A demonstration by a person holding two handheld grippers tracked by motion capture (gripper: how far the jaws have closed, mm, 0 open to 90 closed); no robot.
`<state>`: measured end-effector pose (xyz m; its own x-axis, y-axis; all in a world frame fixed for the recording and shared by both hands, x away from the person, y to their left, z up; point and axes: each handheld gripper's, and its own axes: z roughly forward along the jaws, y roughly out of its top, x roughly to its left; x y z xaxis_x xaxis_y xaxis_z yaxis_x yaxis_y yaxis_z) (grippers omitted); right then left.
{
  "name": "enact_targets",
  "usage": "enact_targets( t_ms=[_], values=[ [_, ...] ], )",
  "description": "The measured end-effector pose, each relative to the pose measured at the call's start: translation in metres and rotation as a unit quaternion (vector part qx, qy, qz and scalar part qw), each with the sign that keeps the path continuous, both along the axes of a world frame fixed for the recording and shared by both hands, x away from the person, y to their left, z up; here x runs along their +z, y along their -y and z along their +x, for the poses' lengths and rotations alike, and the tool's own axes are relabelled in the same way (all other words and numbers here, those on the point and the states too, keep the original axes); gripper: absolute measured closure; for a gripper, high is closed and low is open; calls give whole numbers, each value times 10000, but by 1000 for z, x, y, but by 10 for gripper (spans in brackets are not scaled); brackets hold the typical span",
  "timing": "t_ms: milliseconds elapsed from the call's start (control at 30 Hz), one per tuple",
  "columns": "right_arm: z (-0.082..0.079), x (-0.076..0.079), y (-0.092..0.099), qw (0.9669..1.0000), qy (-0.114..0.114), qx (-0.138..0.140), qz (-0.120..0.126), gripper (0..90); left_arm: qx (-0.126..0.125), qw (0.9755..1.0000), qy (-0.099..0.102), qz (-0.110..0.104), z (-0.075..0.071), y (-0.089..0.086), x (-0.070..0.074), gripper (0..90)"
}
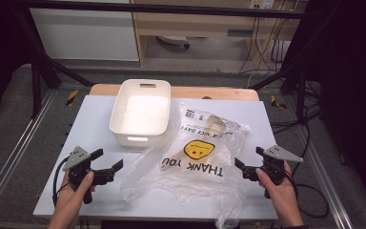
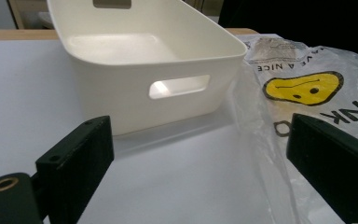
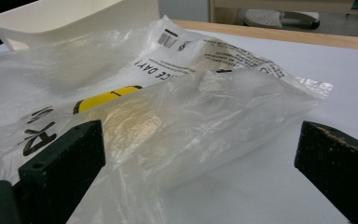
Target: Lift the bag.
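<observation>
Plastic bag: clear, crumpled, printed with a yellow smiley face and "THANK YOU" in black; lies flat on the table between the two grippers, its upper left edge touching the bin's right side. A pale, wood-coloured object shows through the film inside; what it is cannot be told.
Storage bin: white plastic, rectangular, with cut-out handles at the near and far ends; stands upright at the back left of the table, interior bare.
Table: pale grey-white top with a wooden strip along the far edge.
Left gripper: held in the person's left hand at the table's near left, just beside the bag's left edge; jaws spread wide, gripping nothing; in the left gripper view they frame the bin's near wall and the bag's margin.
Right gripper: held in the right hand at the near right, close to the bag's right edge; jaws spread wide, gripping nothing; in the right gripper view the bag's crumpled film lies between them.
</observation>
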<state>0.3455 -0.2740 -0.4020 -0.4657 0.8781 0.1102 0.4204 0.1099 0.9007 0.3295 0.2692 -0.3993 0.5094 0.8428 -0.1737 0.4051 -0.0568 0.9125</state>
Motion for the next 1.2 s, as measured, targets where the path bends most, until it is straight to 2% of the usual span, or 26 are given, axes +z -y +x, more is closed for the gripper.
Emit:
enact_targets(
  t_ms=[67, 533, 767, 933, 1000, 1200],
  values=[
    [1, 0, 3, 9999, 55, -84, 12, 28, 63, 10000, -6, -22, 0, -4, 0, 71],
    [4, -5, 21, 9991, 35, -423, 53, 31, 438, 9990, 47, -43, 3, -36, 0, 72],
    [5, -9, 31, 9986, -58, -518, 125, 31, 584, 9983, 31, -51, 4, -51, -2, 71],
    [7, -14, 38, 9980, -158, -599, 123, 35, 599, 9982, -66, 61, 8, -55, -8, 71],
    [7, -15, 41, 9981, -262, -557, 59, 36, 587, 9982, -109, 101, 9, -56, -10, 71],
    [8, -22, 46, 9976, -336, -604, -65, 40, 476, 9983, -237, 229, 12, -54, -17, 67]
  ],
)
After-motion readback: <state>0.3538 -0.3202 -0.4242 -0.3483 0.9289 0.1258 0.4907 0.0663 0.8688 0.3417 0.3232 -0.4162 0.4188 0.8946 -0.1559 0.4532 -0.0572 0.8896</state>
